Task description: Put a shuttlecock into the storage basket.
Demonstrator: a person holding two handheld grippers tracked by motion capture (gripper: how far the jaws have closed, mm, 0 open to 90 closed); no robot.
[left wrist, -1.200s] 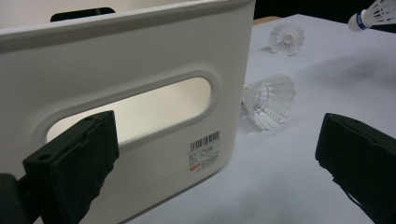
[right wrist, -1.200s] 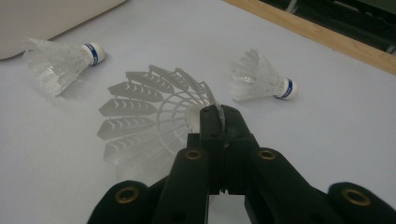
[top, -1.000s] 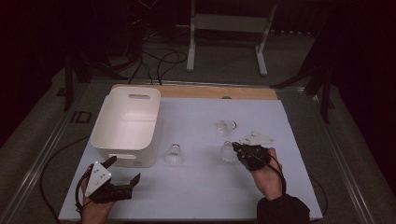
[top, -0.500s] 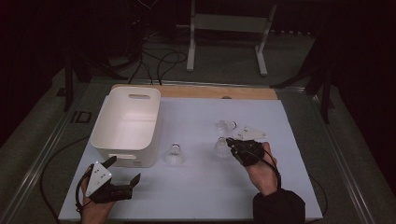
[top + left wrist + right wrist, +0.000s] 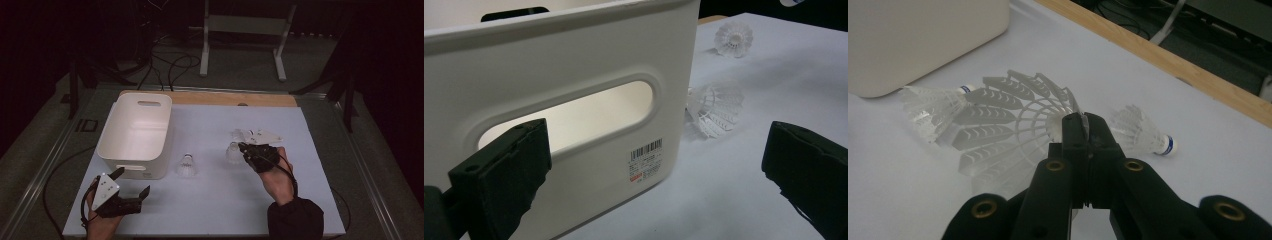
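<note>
Pinching only the thin skirt edge of a shuttlecock (image 5: 1013, 130) at centre frame, the right gripper (image 5: 1083, 125) could let it slip or crush it short of the white bin (image 5: 135, 135); the left gripper (image 5: 131, 186), lower left, stands spread and empty.

The bin (image 5: 135, 135) at the table's left edge looks like smooth, matt white plastic with a paper barcode label (image 5: 645, 160). The shuttlecocks (image 5: 186, 165) have translucent plastic lattice skirts. The table (image 5: 210, 200) top is matt pale sheet, its far edge a bare wood strip (image 5: 220, 98). The grippers' pads (image 5: 504, 175) look like dull black rubber.
</note>
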